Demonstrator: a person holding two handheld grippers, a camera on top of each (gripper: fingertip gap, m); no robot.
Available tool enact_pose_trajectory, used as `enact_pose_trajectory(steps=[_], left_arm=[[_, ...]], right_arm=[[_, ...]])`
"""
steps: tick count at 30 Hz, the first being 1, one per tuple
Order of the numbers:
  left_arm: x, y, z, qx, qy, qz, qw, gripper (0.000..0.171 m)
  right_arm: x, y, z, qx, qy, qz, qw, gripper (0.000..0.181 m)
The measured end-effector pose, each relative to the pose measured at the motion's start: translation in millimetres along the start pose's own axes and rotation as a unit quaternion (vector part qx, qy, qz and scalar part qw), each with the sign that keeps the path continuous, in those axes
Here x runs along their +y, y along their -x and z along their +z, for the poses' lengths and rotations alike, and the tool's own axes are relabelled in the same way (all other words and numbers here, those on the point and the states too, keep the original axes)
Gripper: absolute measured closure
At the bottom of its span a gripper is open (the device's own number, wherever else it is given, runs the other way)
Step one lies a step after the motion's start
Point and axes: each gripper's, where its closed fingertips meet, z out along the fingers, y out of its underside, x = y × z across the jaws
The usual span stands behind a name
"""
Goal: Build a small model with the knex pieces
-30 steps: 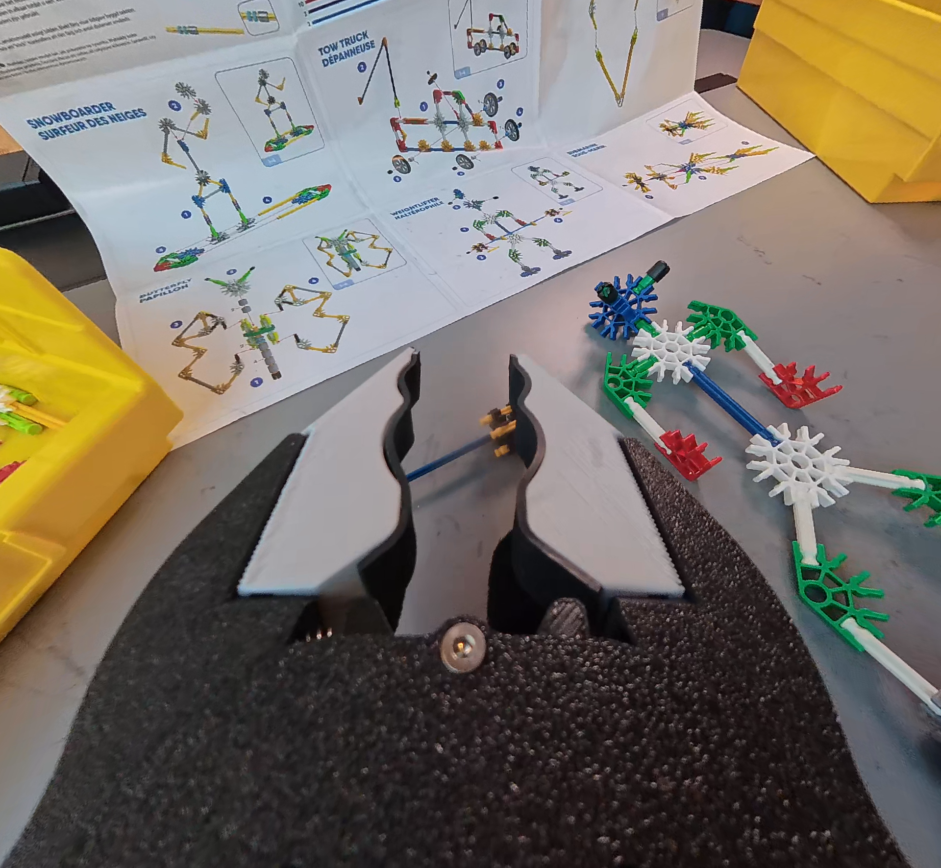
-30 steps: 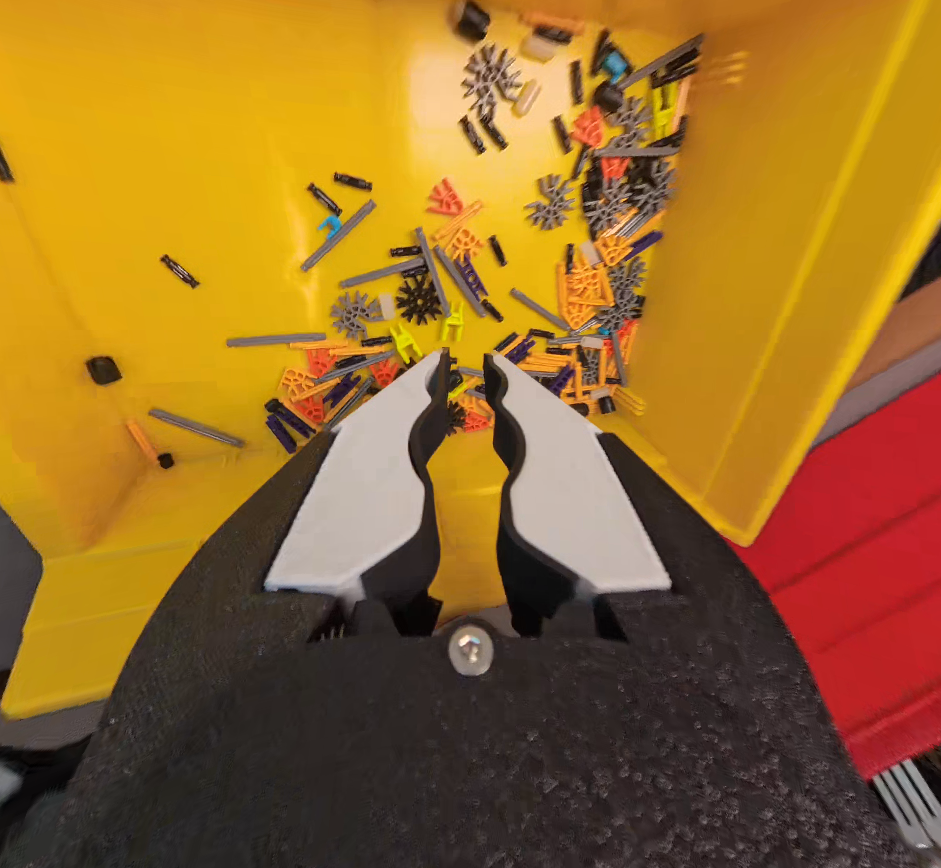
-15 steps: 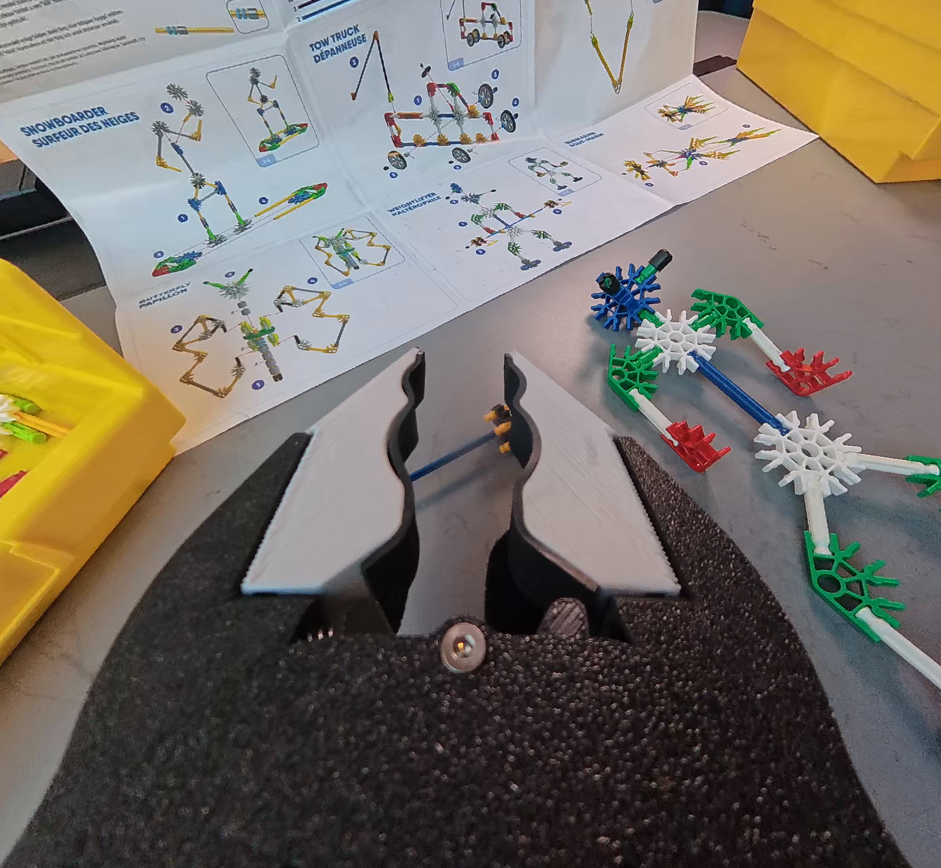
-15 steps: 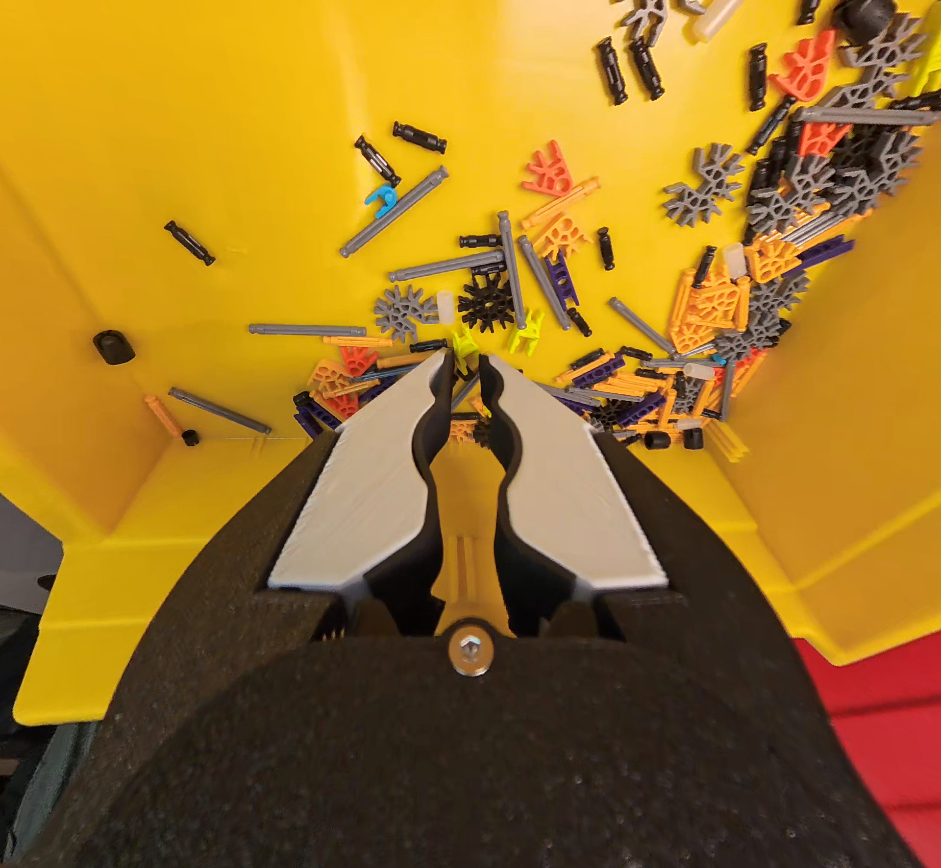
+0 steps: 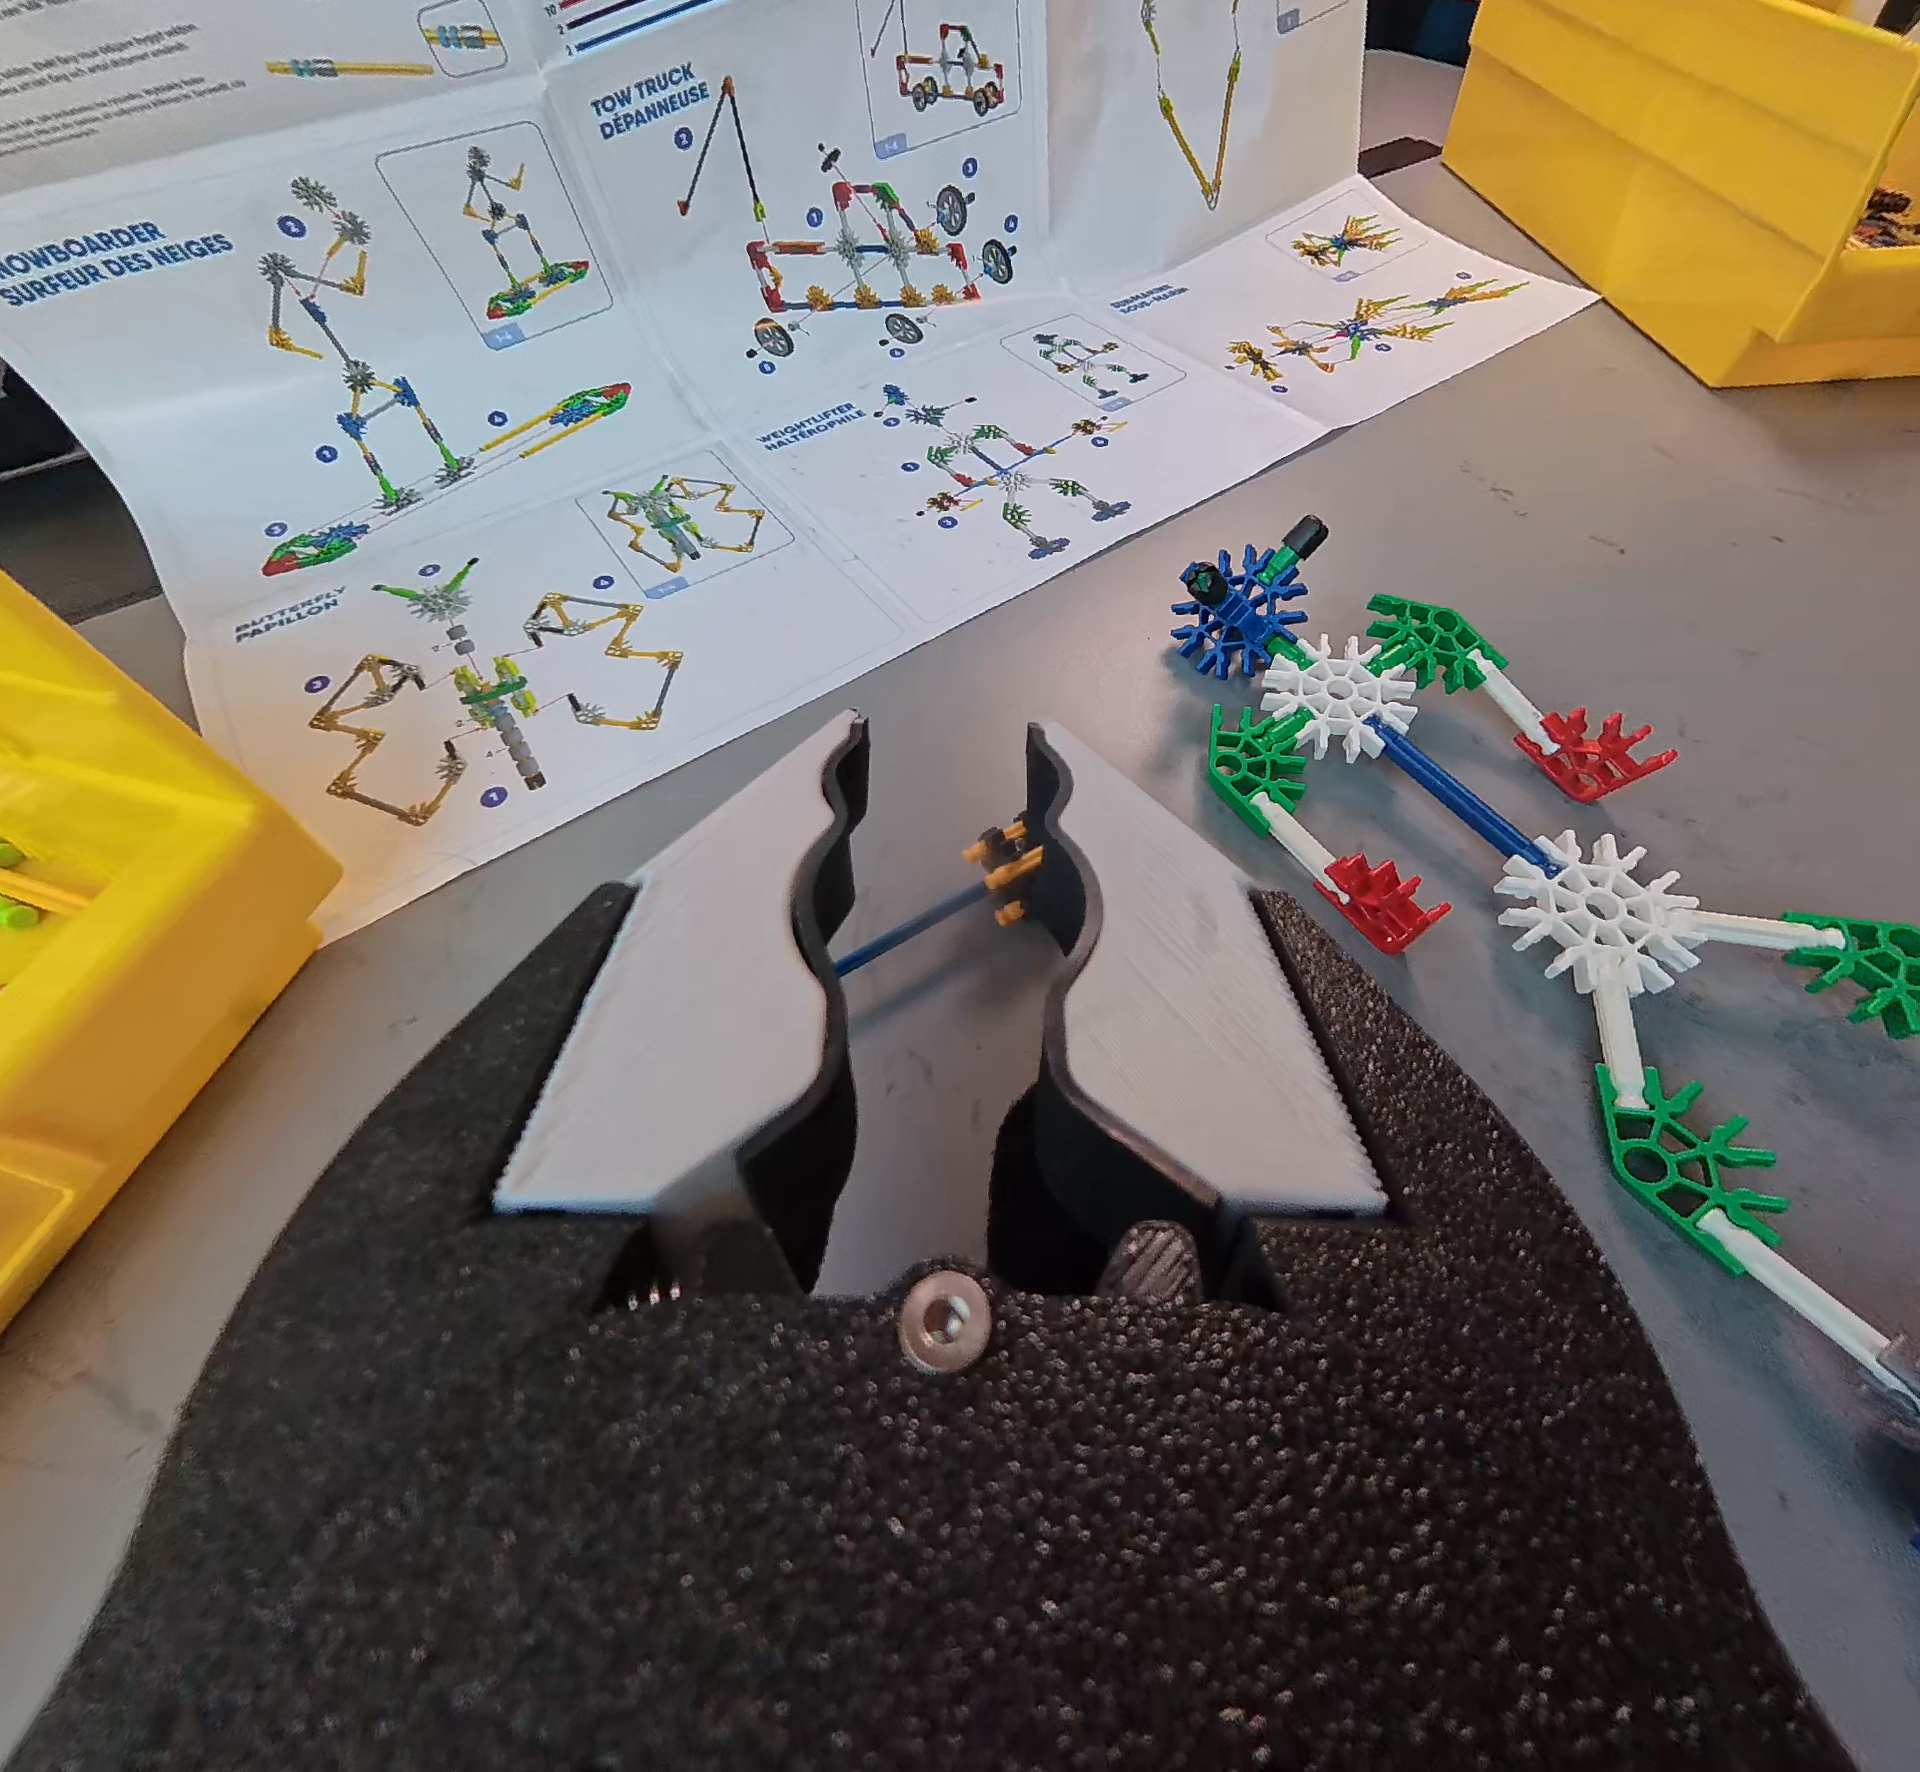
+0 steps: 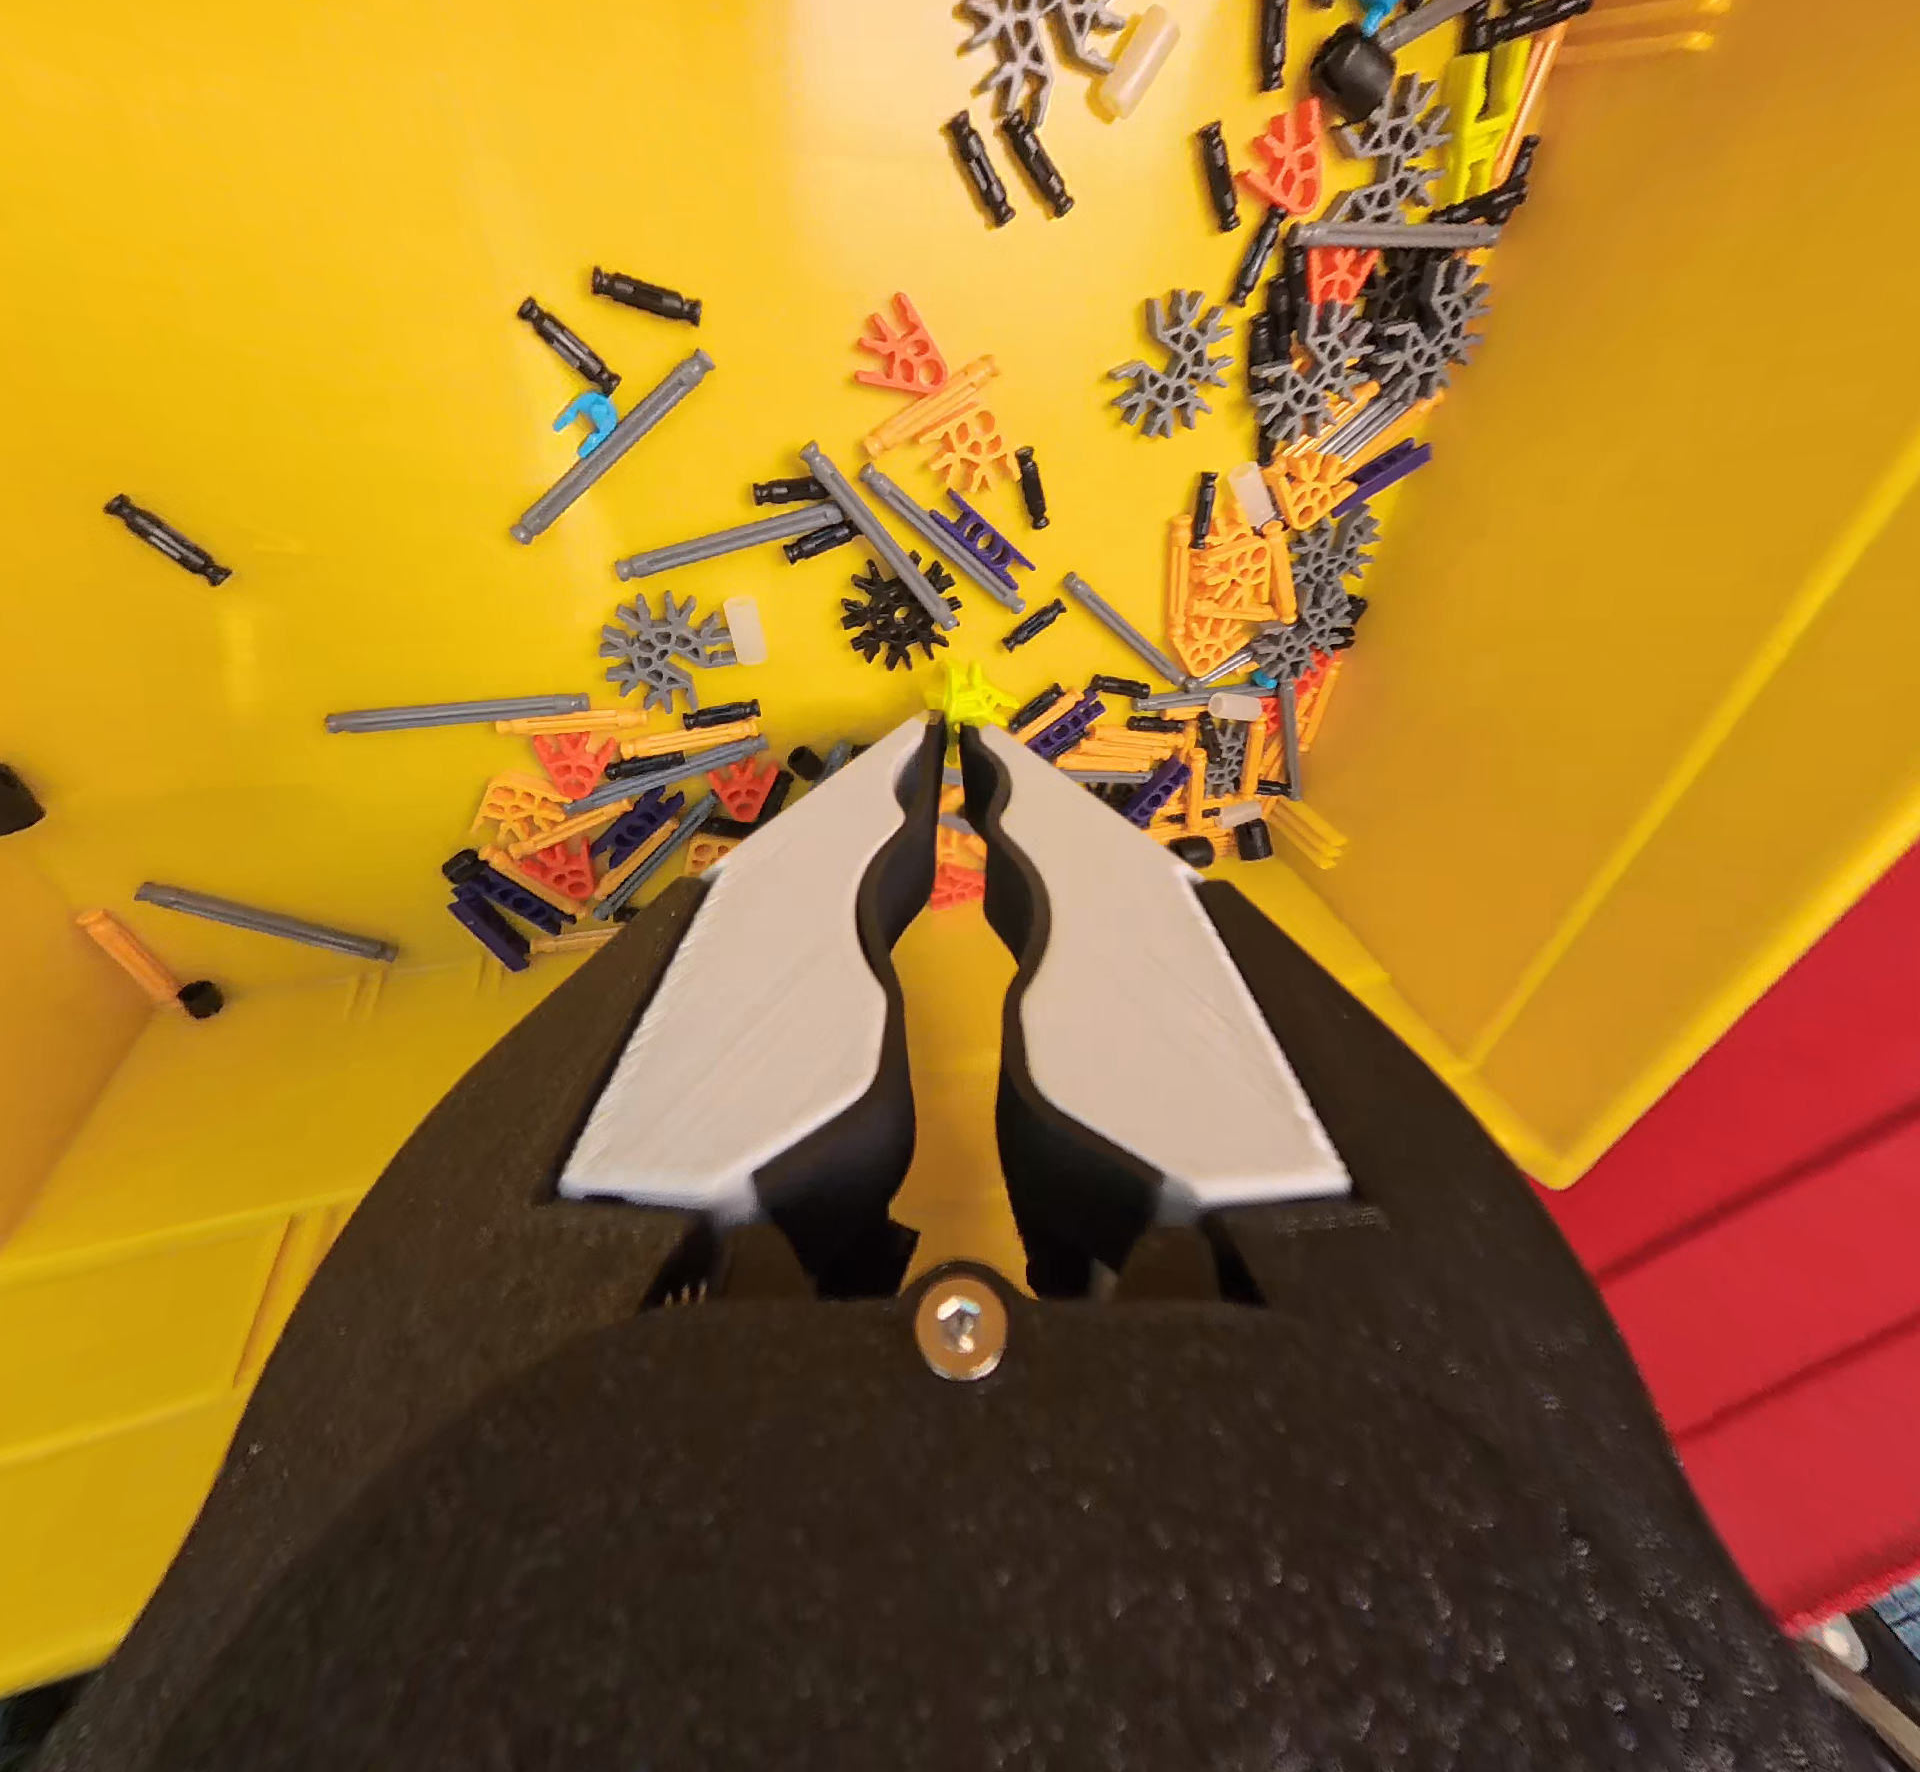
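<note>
The left gripper (image 5: 945, 746) holds a thin blue rod (image 5: 904, 933) crosswise between its parted jaws; a small yellow-and-black piece (image 5: 1000, 865) sits at the rod's right end. The right gripper (image 6: 948, 735), nearly closed, seems to pinch a lime-yellow connector (image 6: 966, 692) above scattered pieces.

Yellow bin (image 6: 312, 164), neon-yellow connector (image 6: 968, 689).

The only writing is on the white folded instruction sheet (image 5: 727, 372), which lies on the grey table (image 5: 1558, 496) and rises at the back. Bold blue capital headings sit beside each drawn model. Small blue numbered circles mark the build steps, and small figures run along the parts chart at the top. The fine grey print at upper left is too small to read.
</note>
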Motion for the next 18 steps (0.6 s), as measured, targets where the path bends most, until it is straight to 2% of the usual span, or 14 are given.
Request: enact_pose_trajectory(steps=[6, 12, 18], left_arm=[[2, -2, 1, 0.007, 0.006, 0.002, 1.000, 0.141], [4, -3, 4, 0.012, 0.013, 0.001, 1.000, 0.141], [1, -4, 1, 0.015, 0.005, 0.001, 1.000, 0.141]], right_arm=[[-26, -11, -16, 0.090, -0.088, 0.032, 0.992, 0.174], [-94, -6, -102, 0.152, -0.274, 0.087, 0.946, 0.170], [-179, 42, -171, 0.124, -0.411, 0.081, 0.899, 0.168]])
